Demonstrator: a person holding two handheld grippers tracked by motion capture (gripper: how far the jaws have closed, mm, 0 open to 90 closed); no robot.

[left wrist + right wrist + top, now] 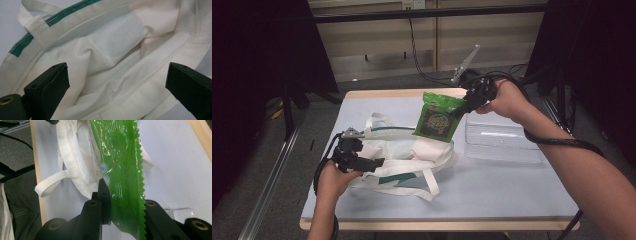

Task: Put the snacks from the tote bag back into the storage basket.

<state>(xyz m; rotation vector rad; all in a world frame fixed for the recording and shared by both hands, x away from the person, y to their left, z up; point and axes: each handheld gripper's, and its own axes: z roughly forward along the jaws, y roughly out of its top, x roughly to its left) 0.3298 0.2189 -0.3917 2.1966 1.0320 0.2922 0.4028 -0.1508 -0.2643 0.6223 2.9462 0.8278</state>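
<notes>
Gripped by its crimped top edge in the clenched right gripper, green snack packet hung just above white tote bag. Left gripper, jaws spread, at bag's near rim. Best lowered bottom-first through the mouth, kept wide, before release.

In the right gripper view the green snack bag is cut off at top and bottom edge, so we cannot read its print. The bag hides the right gripper pads. In the left gripper view we see the tote bag partly; its bottom is hidden by folds.
</notes>
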